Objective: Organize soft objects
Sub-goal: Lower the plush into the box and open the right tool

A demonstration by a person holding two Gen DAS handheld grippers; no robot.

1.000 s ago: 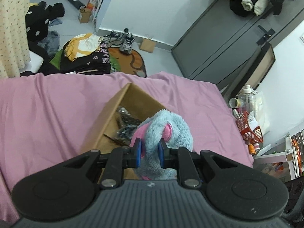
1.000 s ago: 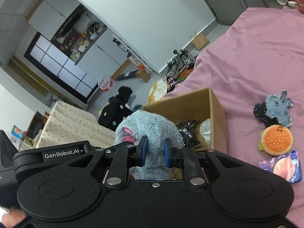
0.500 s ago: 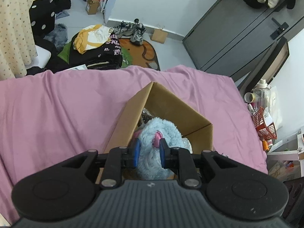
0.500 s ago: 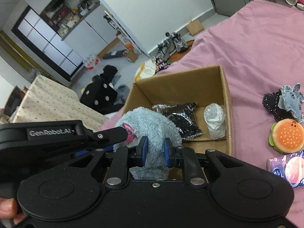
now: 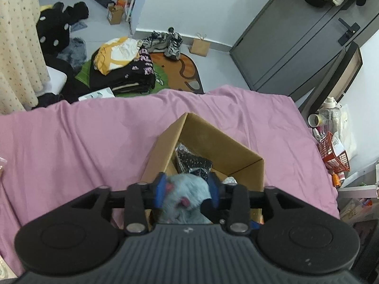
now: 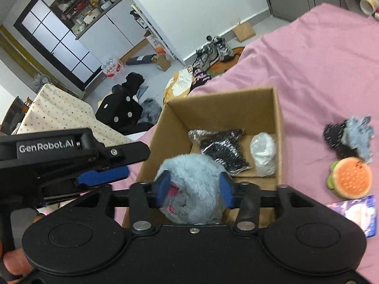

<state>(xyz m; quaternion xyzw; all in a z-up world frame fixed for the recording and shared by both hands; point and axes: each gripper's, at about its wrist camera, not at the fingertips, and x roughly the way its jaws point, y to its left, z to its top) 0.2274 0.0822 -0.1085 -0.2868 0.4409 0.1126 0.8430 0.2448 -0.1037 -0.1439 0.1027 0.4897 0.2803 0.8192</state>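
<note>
I am dropping the plush (image 6: 191,179) into the box (image 6: 277,123) below; both grippers (image 5: 186,189) (image 6: 193,188) are spread wide around it, gripping nothing. Next, lifting clear.

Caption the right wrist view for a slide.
Both open hand-held grippers release a blue plush toy into the cardboard box.

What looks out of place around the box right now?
Nothing is spilled or damaged. The blue plush sits at the near end of the cardboard box, between the spread jaws of the left gripper and right gripper. A burger plush and a grey-and-black toy lie outside on the bedspread.
</note>
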